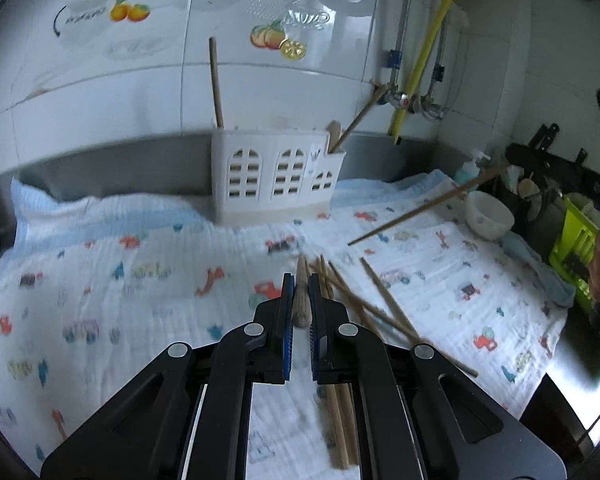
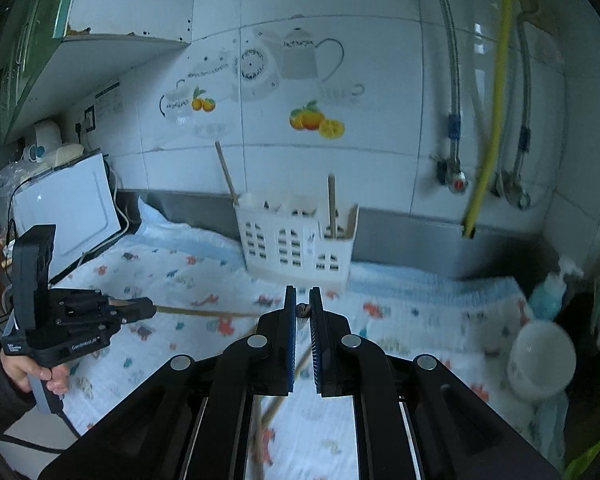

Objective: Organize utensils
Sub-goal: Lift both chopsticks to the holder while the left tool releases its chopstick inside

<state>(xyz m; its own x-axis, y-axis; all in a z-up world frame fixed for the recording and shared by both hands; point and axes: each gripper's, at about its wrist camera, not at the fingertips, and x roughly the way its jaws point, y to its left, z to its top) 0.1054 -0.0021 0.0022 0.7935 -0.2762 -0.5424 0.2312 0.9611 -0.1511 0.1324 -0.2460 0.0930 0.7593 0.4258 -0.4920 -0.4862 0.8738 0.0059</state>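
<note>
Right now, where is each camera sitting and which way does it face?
Left wrist: rides the left tongs, low over the printed cloth, facing the white utensil holder at the tiled wall; its tongs pinch a wooden stick.
Right wrist: rides the right tongs, to the right of the left tongs, facing the same wall, gripping a chopstick; the left hand shows.
Shared: white utensil holder, printed cloth, white bowl.

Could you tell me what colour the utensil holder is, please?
White utensil holder, clearest in the left wrist view.
</note>
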